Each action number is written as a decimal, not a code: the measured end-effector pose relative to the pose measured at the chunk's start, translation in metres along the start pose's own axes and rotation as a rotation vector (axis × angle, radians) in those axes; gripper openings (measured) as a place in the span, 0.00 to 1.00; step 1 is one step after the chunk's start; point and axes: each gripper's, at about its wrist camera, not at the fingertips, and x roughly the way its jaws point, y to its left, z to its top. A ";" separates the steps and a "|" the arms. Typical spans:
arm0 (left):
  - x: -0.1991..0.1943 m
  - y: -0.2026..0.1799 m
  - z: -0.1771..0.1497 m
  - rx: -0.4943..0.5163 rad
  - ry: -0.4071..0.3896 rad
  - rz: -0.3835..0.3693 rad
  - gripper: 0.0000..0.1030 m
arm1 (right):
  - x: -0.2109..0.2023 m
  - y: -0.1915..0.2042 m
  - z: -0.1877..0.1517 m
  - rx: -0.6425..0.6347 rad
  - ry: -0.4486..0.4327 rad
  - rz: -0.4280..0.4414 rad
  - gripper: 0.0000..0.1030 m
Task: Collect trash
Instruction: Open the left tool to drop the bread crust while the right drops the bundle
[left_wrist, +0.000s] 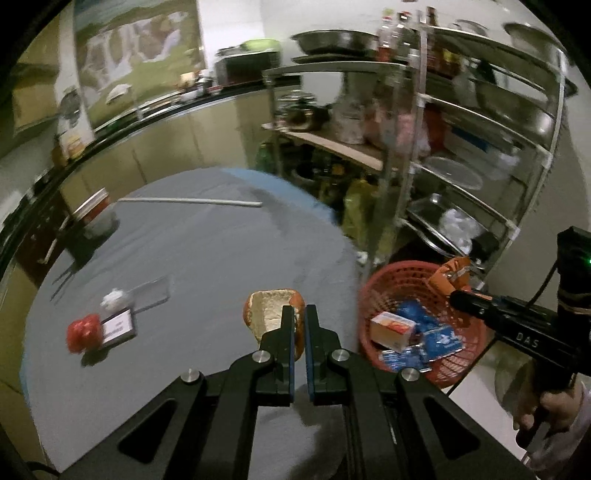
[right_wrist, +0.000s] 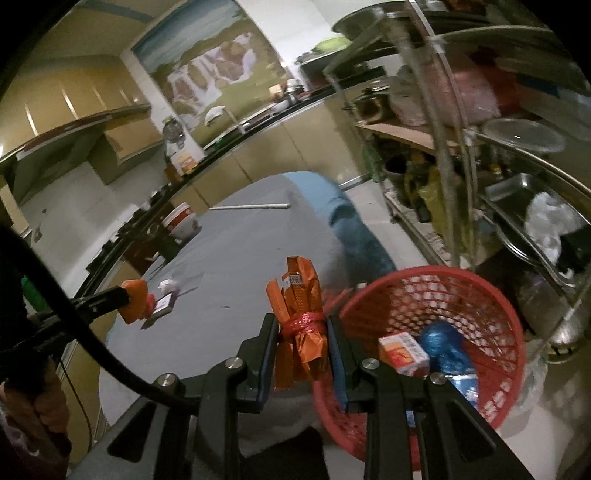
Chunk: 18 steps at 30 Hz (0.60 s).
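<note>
Left tool (left_wrist: 300, 314): jaws closed thin on a torn piece of bread (left_wrist: 271, 314), held above the grey-covered bench (left_wrist: 207, 258). Right tool (right_wrist: 301, 332): jaws clamped on an orange wrapper bundle (right_wrist: 300, 321) tied with red string, held upright at the bench edge, just beside the rim of the red basket (right_wrist: 491, 295). The basket stands on the floor beside the bench and already holds a small orange-and-white carton (right_wrist: 402, 352) and blue packets (right_wrist: 448, 349). On the bench there remain a red object (left_wrist: 84, 332), a dark card with a white label (left_wrist: 118, 326), a white crumpled scrap (left_wrist: 113, 298), a long white stick (left_wrist: 192, 201) and a red-lidded tub (left_wrist: 96, 214). Judgement: collection is partway; two items are in hand but not yet dropped, several remain.
</note>
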 end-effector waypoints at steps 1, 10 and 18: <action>0.002 -0.006 0.001 0.008 0.002 -0.011 0.05 | -0.003 -0.006 -0.001 0.009 -0.003 -0.009 0.28; 0.039 -0.066 0.012 0.076 0.061 -0.163 0.05 | -0.016 -0.055 -0.016 0.094 0.006 -0.076 0.28; 0.075 -0.109 0.003 0.101 0.155 -0.290 0.05 | -0.015 -0.086 -0.033 0.158 0.042 -0.112 0.29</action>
